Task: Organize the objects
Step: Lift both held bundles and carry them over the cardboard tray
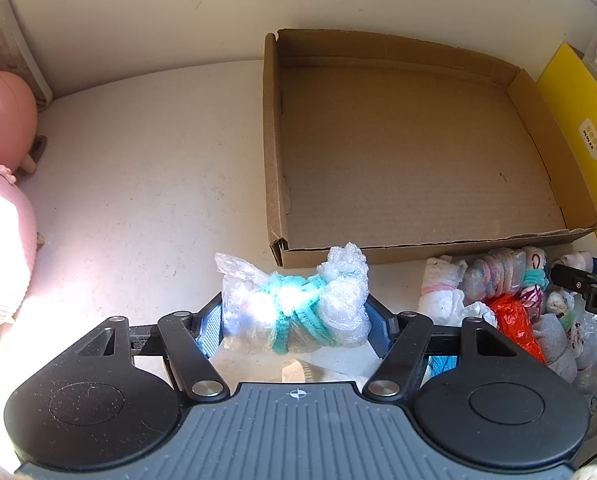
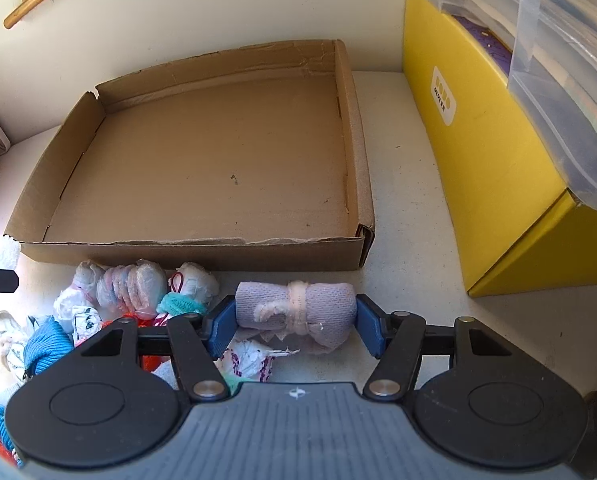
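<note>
Your left tool (image 1: 296, 326) is clamped on a plastic-wrapped bundle (image 1: 294, 312) tied with teal cord; your right tool (image 2: 290, 326) pinches a lilac cloth roll (image 2: 294, 312) end to end. Both sit just short of the empty cardboard tray (image 2: 202, 254), likely their destination. The remaining pile (image 2: 138, 296) lies on the tabletop (image 1: 138, 200); whether either load is lifted is unclear.

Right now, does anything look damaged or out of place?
Yes. The cardboard tray has torn, ragged rims, and its near right corner gapes open. The small bundles lie heaped outside it on the table.
</note>
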`<state>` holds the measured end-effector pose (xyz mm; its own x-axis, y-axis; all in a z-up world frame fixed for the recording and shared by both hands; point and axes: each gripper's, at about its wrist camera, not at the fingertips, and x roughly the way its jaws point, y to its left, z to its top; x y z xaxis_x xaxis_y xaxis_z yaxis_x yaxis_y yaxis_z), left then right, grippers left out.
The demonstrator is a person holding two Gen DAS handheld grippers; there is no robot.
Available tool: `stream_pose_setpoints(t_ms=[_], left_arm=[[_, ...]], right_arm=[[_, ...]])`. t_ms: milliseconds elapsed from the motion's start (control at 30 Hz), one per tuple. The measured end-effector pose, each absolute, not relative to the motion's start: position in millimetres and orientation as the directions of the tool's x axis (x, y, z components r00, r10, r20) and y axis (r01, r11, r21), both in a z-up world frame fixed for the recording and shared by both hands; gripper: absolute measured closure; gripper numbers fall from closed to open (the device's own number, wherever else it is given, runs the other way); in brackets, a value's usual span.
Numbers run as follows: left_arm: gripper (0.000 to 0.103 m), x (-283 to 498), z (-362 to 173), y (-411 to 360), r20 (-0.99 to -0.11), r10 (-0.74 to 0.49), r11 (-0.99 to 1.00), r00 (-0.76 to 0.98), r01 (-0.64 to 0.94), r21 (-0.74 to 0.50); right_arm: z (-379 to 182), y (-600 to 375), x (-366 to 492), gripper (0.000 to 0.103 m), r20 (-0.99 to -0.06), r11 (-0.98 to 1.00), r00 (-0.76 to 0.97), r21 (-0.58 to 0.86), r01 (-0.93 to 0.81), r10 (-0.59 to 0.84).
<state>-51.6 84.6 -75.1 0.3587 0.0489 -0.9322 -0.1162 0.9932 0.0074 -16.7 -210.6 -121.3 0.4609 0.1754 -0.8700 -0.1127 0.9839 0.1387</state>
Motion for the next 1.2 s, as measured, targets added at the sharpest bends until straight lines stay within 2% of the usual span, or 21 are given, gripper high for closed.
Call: stream_pose_setpoints(t_ms=[300,533,633,700,800,1000,1200], left_arm=[[0.030,-47.5,-24.8,89.3,-0.880,0.078,0.996,0.469,-0.080,0.046],[0.029,-3.9,46.8,109.8,-0.773,0.170,0.981,0.611,-0.035,0.188],[0.029,16.1,80.3,124.7,-0.729,0.201,0.975,0.655,-0.058,0.216],[0.029,36.7,95.1,134.1,-0.703,0.218,0.969,0.677,-0.066,0.237],[0.028,56.5,105.7,133.9,-0.685,0.235,0.964,0.690,-0.076,0.253],[0.028,84.2,54.3,98.1,-0.757,0.144,0.982,0.637,-0.001,0.186],[0.028,106.5,-36.7,43.6,-0.787,0.159,0.918,0.596,0.205,0.340]], right_arm=[[-52.4,-205.2,-16.5,0.045,-0.802,0.972,0.551,0.167,-0.163,0.231],[10.4,-158.0,9.3,0.044,-0.696,0.926,0.615,0.224,-0.305,0.371],[15.0,-142.1,52.0,0.044,-0.662,0.916,0.640,0.208,-0.344,0.390],[26.9,-135.5,43.2,0.044,-0.652,0.910,0.644,0.200,-0.364,0.401],[16.8,-117.9,83.9,0.043,-0.645,0.908,0.652,0.176,-0.381,0.399],[-38.7,-115.2,124.6,0.043,-0.688,0.905,0.609,0.177,-0.386,0.394],[-82.6,-124.9,141.0,0.043,-0.753,0.924,0.553,0.195,-0.328,0.356]])
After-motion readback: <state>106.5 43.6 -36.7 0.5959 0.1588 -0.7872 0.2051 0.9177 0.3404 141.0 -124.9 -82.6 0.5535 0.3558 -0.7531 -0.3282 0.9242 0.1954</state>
